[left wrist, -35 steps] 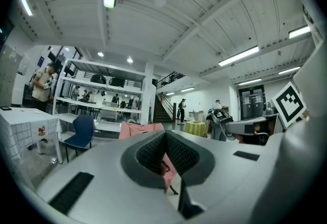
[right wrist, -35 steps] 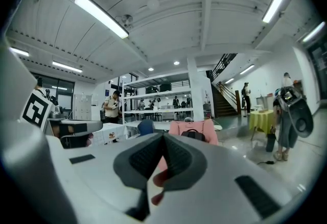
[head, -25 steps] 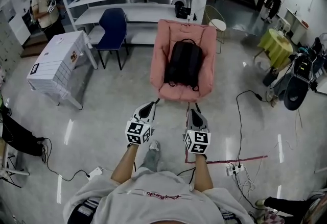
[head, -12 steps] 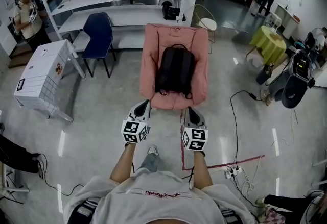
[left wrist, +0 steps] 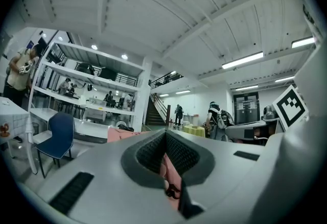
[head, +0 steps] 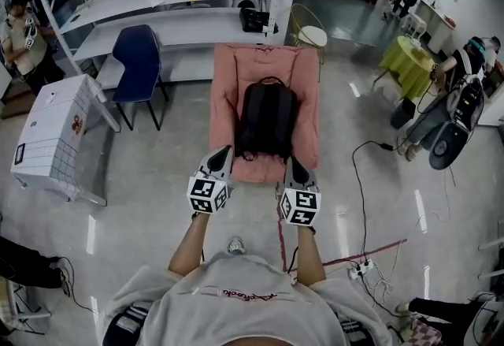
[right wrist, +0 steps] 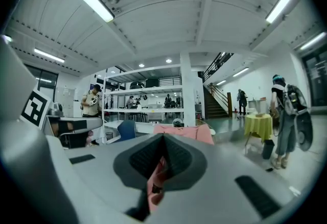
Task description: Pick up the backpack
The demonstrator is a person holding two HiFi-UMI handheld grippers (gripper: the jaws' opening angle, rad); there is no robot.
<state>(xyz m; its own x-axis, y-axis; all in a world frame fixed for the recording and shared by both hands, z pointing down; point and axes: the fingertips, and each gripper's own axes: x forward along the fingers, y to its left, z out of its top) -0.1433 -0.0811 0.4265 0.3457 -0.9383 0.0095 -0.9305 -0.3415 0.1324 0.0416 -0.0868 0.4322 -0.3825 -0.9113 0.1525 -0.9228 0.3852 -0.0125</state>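
**A:** What has changed for you?

**B:** I have walked in. Both grippers have travelled forward side by side. The pink armchair, which was well ahead 1 second ago, now sits just beyond their tips. My left gripper and right gripper are both fully closed and hold nothing. Only a sliver of pink shows past each seam.

**A:** So the pickup?

**B:** Not begun, I judge. I am near enough, but the jaws must open before they can take anything.

**A:** Where is the backpack?

**B:** The backpack lies on the armchair's seat and leans up the backrest. Its loop handle is at the far end and its loose strap ends point toward me. It is black woven fabric, soft and rounded, slightly slumped. The handle looks like the easiest hold. The armchair is plush and padded, with 2 thick arms.

**A:** And beyond?

**B:** A glossy pale floor, a hard blue chair to the left, then white shelves.
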